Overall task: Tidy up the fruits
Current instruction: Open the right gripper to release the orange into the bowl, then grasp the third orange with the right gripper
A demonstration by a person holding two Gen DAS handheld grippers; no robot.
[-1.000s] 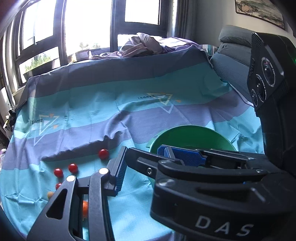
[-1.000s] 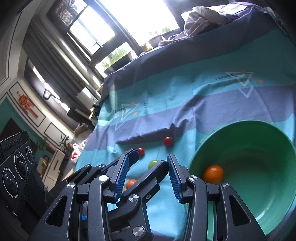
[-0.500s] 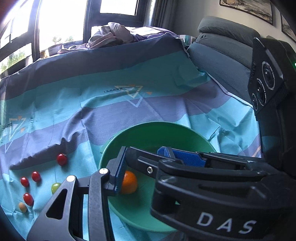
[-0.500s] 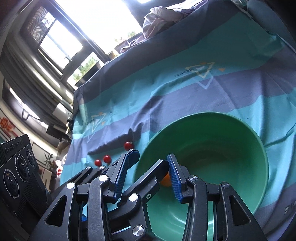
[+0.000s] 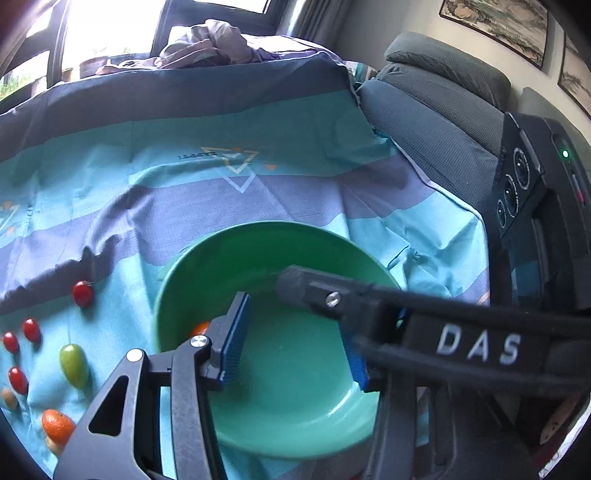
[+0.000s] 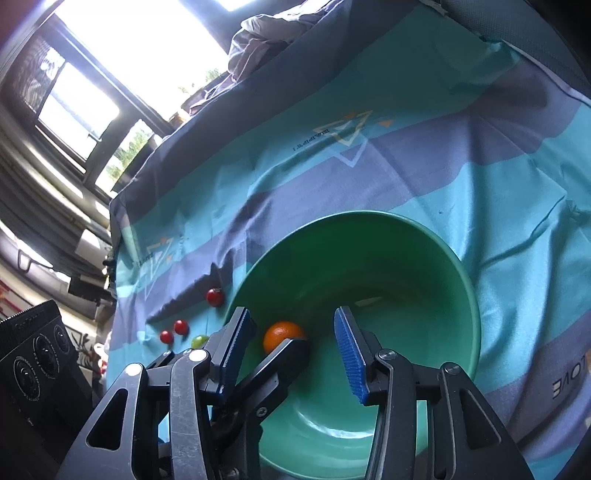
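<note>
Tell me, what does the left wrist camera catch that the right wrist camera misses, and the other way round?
Only the left wrist view shows the grey sofa, framed pictures on the wall, and more loose fruit at its left edge: another orange fruit on the cloth. Only the right wrist view shows the whole orange fruit in the bowl; from the left it peeks out behind a finger. Both show the green bowl, the striped cloth, red cherry tomatoes, a green tomato and bright windows.
</note>
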